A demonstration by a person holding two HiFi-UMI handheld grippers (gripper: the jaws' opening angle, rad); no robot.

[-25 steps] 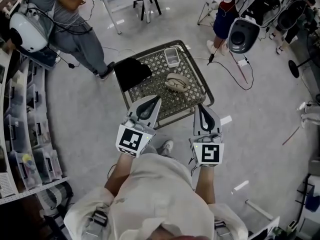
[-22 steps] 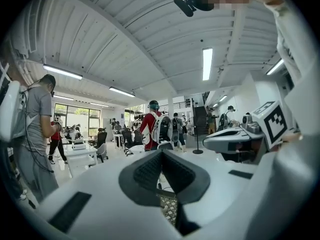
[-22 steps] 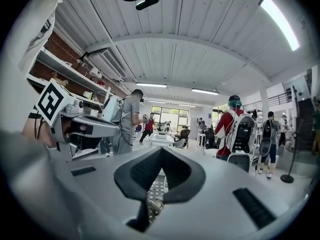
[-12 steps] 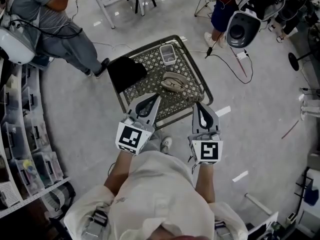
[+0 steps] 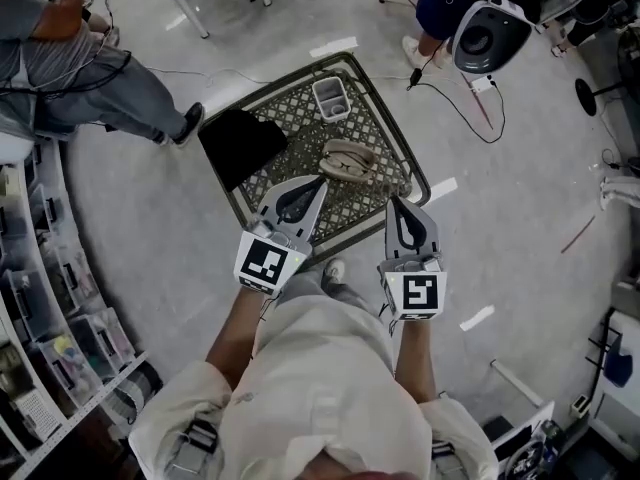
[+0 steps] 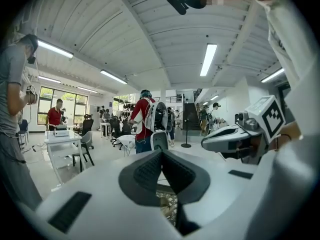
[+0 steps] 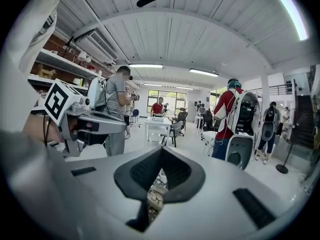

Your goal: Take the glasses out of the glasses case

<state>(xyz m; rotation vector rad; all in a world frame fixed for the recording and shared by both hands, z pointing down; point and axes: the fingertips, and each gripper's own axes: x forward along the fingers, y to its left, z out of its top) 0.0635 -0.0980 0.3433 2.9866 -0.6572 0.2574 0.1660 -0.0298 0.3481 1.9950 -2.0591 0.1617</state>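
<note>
An open beige glasses case (image 5: 348, 158) lies on the lattice-top table (image 5: 300, 128), with dark-rimmed glasses (image 5: 349, 167) resting in it. My left gripper (image 5: 322, 181) hangs over the table's near part, its tip just left of and nearer than the case, jaws shut and empty. Over the table's near right corner my right gripper (image 5: 393, 201) is also shut and empty, a short way from the case. In the right gripper view the case (image 7: 154, 198) shows through the slot under the closed pads (image 7: 161, 149). The left gripper view shows closed pads (image 6: 161, 153) above lattice (image 6: 167, 204).
A small clear box (image 5: 330, 98) stands at the table's far side and a black cloth (image 5: 240, 143) hangs over its left edge. A seated person (image 5: 70, 63) is at far left, shelving (image 5: 60, 338) at lower left, cables and a round device (image 5: 487, 38) on the floor far right.
Both grippers have moved forward and down over the near edge of the table, closer to the case. Their jaws stayed shut. The case has not moved on the table.
</note>
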